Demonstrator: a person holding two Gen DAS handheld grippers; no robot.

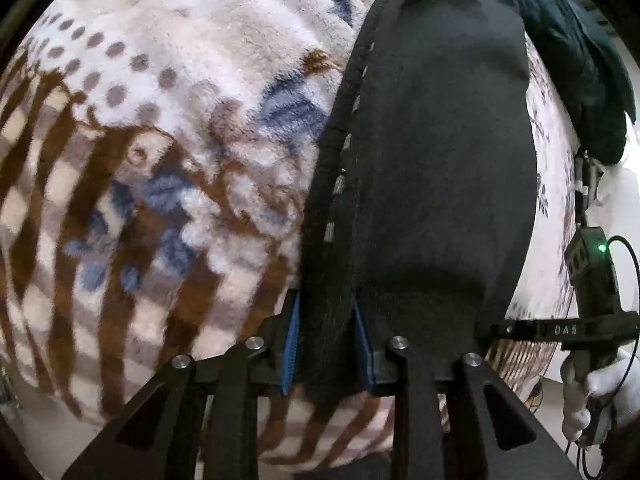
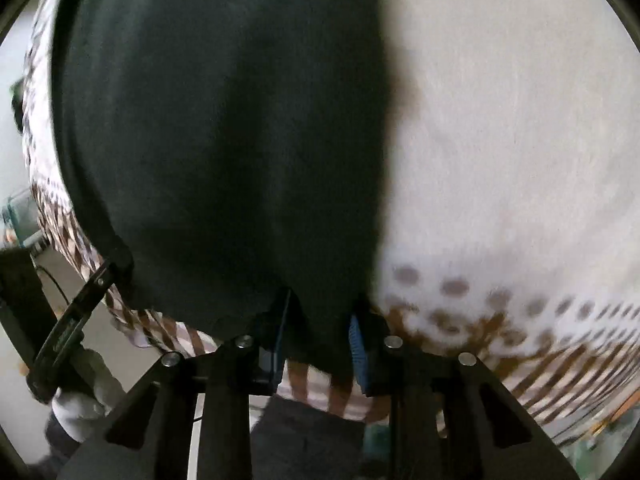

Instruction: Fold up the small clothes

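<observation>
Fleece blanket [image 1: 168, 128], brown checks and blue flowers, covering surface and filling left of left wrist view. Black garment [image 1: 432, 168] lying centre-right there, long axis running from bottom edge up to top. Left gripper [image 1: 328, 344] narrow, blue pads pinching garment's near end. Gloved hand [image 1: 600, 384] working other tool at lower right. Right gripper [image 2: 320, 340] narrow, garment edge sitting between pads, cloth stretching up and left; grip looking set, though blurred.

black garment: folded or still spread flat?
Folded, at least doubled: the black garment shows stacked layered edges along one side on the blanket. Fold count: cannot tell.
</observation>
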